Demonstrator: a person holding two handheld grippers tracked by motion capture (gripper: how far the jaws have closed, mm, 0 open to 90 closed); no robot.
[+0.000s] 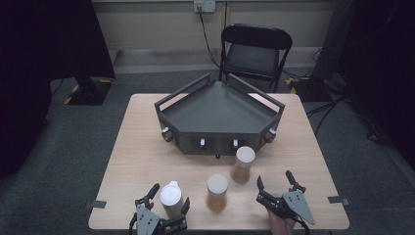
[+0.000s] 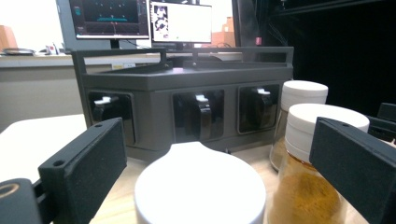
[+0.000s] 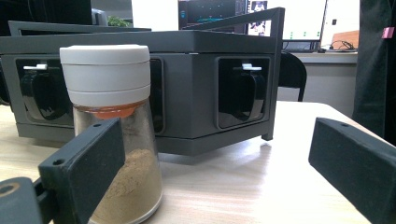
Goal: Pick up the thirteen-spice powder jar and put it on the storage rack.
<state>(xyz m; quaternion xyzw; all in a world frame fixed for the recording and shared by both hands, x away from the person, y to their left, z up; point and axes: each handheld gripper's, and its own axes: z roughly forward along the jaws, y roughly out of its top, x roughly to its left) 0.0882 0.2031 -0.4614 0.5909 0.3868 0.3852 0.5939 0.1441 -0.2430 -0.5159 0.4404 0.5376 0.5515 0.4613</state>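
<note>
The wooden table (image 1: 147, 142) takes up the middle of the high view, and at its upper centre stands the dark grey corner rack (image 1: 220, 115), its flat top bare and nothing hung at the holders along its front face. So the putting-away, as I judge it, has hardly begun: all three spice jars stand on the table in front of the rack, along the lower centre of the frame.

The jar nearest the rack, right of centre, holds pale brown powder (image 1: 243, 164). In my right gripper view it stands at the left, behind my left-hand jaw. The middle jar, with orange-brown powder (image 1: 217, 192), sits lower and to its left. The third jar, the white-lidded one (image 1: 171, 198), is at the lower left, and that is the one I am on.

My left gripper (image 1: 169, 208) is set around this jar, one jaw on each side. In my left gripper view its white lid (image 2: 201, 186) lies at the bottom centre between the two black jaws, which stand wide with a gap on both sides, so nothing is gripped yet.

My right gripper (image 1: 275, 185) waits at the lower right, jaws spread wide and empty, beside the pale powder jar but apart from it.

What is left is everything: close on the jar, lift it, place it at the rack, then the other two.
</note>
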